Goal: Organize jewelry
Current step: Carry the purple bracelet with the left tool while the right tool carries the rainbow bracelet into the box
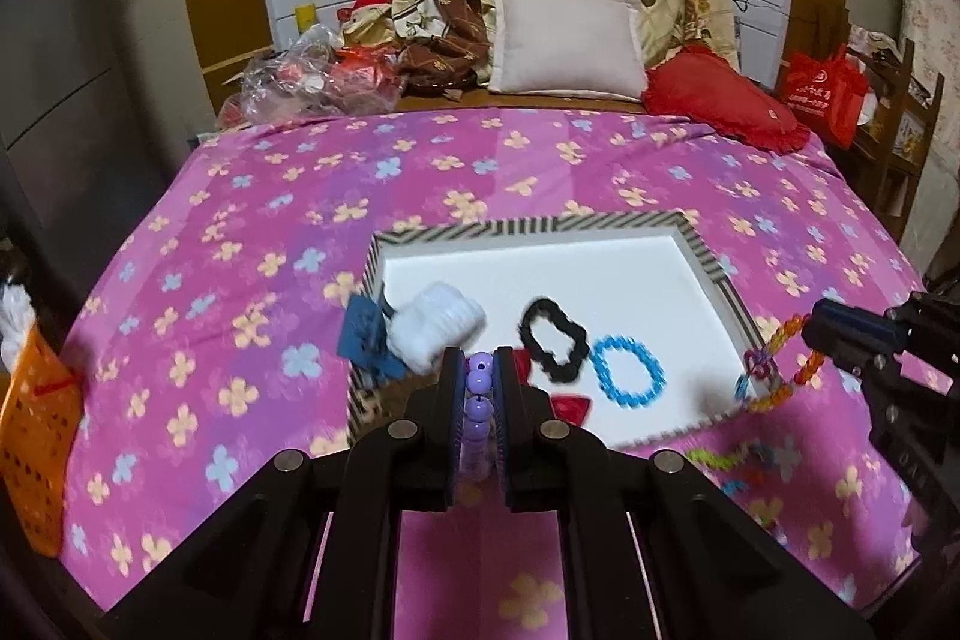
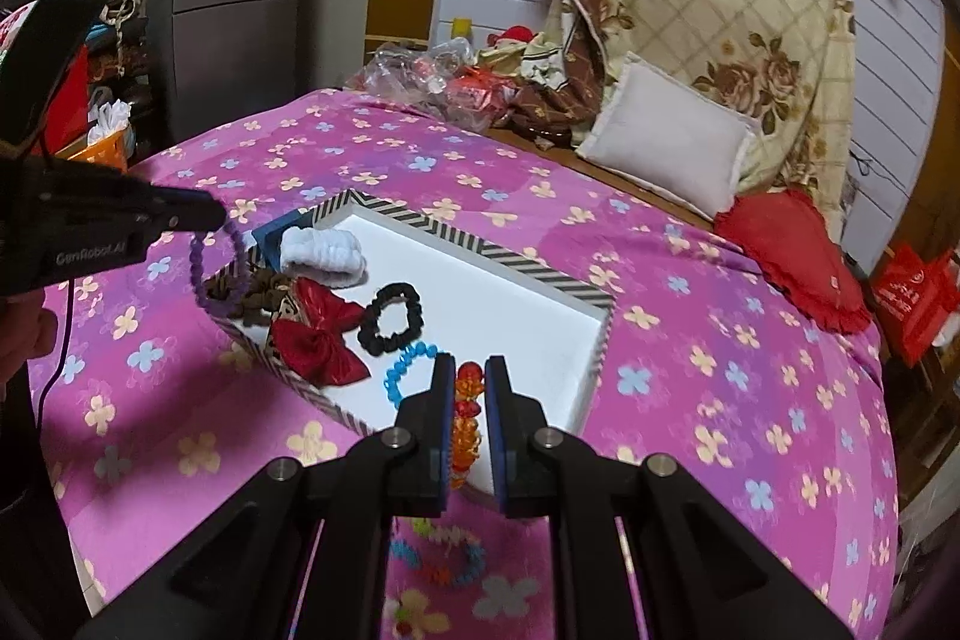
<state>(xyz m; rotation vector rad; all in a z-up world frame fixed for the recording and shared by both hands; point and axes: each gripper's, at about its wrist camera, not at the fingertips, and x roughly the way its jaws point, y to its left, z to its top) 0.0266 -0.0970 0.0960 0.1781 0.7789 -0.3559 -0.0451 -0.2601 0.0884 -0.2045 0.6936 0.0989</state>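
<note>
Ahead of both grippers lies the striped-rim tray (image 2: 528, 268) on the pink bedspread (image 1: 240, 280), while the left gripper (image 1: 479, 370) pinches a purple bead bracelet (image 1: 478, 394) and the right gripper (image 2: 469, 376) clamps an orange bead bracelet (image 2: 467, 418).

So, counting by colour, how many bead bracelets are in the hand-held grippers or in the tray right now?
Purple bracelet, in the left hand-held gripper: 1
Orange bracelet, in the right hand-held gripper: 1
Blue bracelet, lying in the tray: 1
Total: 3
</note>
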